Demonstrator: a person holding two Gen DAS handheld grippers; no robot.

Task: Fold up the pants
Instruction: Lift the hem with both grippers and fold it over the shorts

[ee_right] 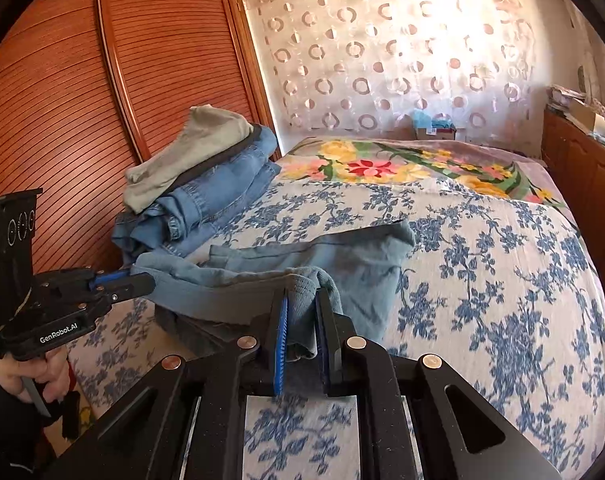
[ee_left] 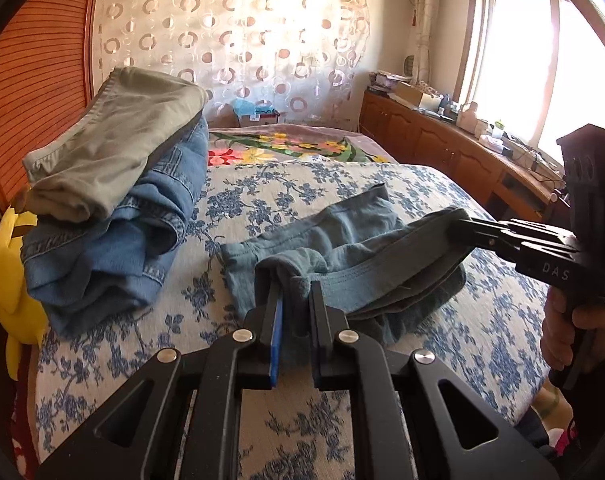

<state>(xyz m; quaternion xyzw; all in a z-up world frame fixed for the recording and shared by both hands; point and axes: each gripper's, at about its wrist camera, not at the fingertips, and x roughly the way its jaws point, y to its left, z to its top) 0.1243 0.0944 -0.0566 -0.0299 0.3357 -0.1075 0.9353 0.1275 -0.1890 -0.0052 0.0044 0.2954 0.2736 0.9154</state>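
Note:
Blue-grey pants (ee_left: 342, 232) (ee_right: 354, 256) lie bunched on the floral bedspread (ee_left: 442, 188) (ee_right: 502, 264). Their near edge is lifted between both grippers. In the left wrist view my left gripper (ee_left: 296, 286) is shut on a fold of that edge, and my right gripper (ee_left: 456, 220) comes in from the right, shut on the same band of cloth. In the right wrist view my right gripper (ee_right: 302, 294) pinches the cloth between its blue pads. There my left gripper (ee_right: 138, 276) holds the other end at the left. The band sags a little between them.
A stack of folded clothes sits at the bed's left: olive pants (ee_left: 114, 152) (ee_right: 190, 152) on blue jeans (ee_left: 134, 240) (ee_right: 222, 192). A yellow plush toy (ee_left: 6, 280) lies beside a wooden wardrobe (ee_right: 62, 100). A cluttered wooden cabinet (ee_left: 442, 140) runs along the right.

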